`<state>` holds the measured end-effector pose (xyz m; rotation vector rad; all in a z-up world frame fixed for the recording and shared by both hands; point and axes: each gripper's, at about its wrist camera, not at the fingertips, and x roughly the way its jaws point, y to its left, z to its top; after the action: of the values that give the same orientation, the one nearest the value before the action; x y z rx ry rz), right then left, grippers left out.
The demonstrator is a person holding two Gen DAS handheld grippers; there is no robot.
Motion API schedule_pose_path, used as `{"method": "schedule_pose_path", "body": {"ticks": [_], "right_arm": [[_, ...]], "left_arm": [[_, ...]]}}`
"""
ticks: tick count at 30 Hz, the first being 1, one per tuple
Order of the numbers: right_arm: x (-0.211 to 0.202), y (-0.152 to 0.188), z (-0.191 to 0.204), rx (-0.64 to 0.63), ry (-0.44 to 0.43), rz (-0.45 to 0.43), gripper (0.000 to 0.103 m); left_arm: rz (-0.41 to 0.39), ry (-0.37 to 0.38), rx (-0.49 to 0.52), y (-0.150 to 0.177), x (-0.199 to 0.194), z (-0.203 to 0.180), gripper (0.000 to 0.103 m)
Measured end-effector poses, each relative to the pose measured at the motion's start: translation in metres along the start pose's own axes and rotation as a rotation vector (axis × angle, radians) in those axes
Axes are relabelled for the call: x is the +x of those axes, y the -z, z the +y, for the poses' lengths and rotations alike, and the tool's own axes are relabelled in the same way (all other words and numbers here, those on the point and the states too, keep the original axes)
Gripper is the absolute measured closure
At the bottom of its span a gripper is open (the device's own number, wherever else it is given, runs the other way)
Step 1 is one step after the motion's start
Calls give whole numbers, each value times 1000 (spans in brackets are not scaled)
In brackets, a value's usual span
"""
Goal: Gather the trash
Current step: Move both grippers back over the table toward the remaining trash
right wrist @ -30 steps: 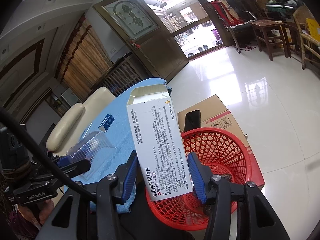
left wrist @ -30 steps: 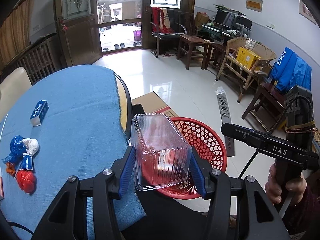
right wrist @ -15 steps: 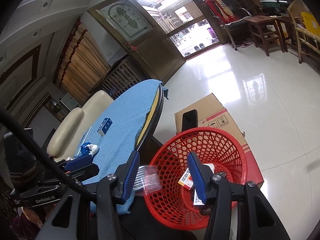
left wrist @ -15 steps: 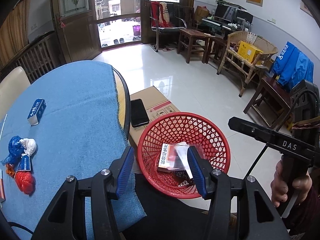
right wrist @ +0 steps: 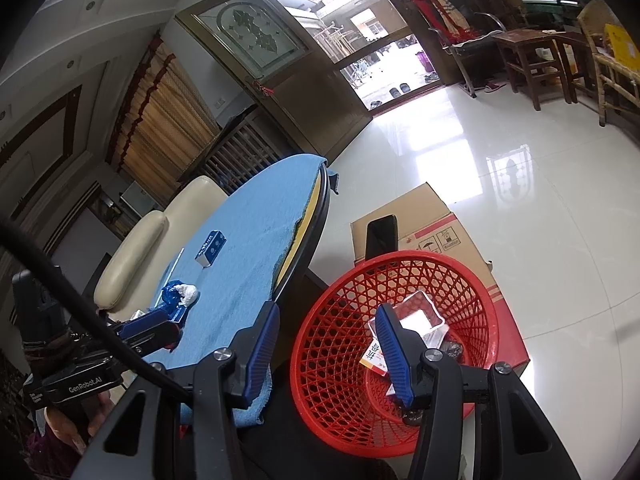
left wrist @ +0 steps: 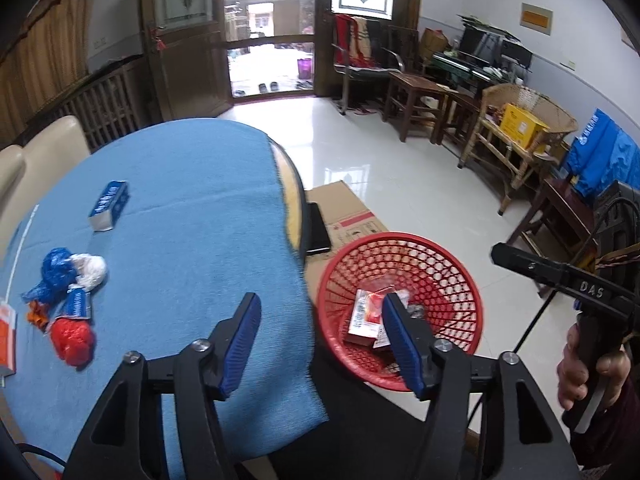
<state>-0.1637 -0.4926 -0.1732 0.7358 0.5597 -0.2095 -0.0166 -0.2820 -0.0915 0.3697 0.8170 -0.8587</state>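
Note:
My left gripper [left wrist: 320, 304] hovers over the table's edge with nothing between its jaws, which are opening. On the blue cloth [left wrist: 192, 208] lie a blue box [left wrist: 109, 205], a blue and white wad [left wrist: 72, 272], a small blue packet [left wrist: 78, 304], a red wad [left wrist: 72, 336] and an orange and white box [left wrist: 6, 336]. My right gripper [right wrist: 328, 316] is open and empty above the red basket [right wrist: 400, 257]. Inside the basket lie a clear plastic container [right wrist: 420, 312] and a white medicine box [right wrist: 374, 356]. The basket's rim [left wrist: 400, 235] also shows in the left wrist view.
The basket stands on the floor by a cardboard box [right wrist: 432, 220] that carries a black phone [right wrist: 382, 236]. A cream chair [right wrist: 152, 248] sits behind the round table. Wooden stools [left wrist: 416, 100] and a wicker chair [left wrist: 516, 128] line the far wall. A hand [left wrist: 580, 364] holds the right device.
The clear container left my left gripper and the white medicine box left my right one; both now lie in the basket. My left gripper swung left toward the table and spread wider.

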Motion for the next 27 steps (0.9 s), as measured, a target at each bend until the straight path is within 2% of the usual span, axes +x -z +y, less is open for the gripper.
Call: {"method": "schedule_pose_path", "body": {"ticks": [11,20,24,27], "right_arm": [[-3,-3,1,0,-2,-5,49],[-2,-3,5,-6,-1,0,48],[4,0,12,-15,-5,20,48],[12,2,19,-25,-11,42,48]], "left_arm": [[-47,-148,-105,31,-32,60,36],[-45,-328,-343,81,-67,154,33],[-45,-386,-424,101,-75,187,32],[-45,-402,-469,109,-78,206,31]]}}
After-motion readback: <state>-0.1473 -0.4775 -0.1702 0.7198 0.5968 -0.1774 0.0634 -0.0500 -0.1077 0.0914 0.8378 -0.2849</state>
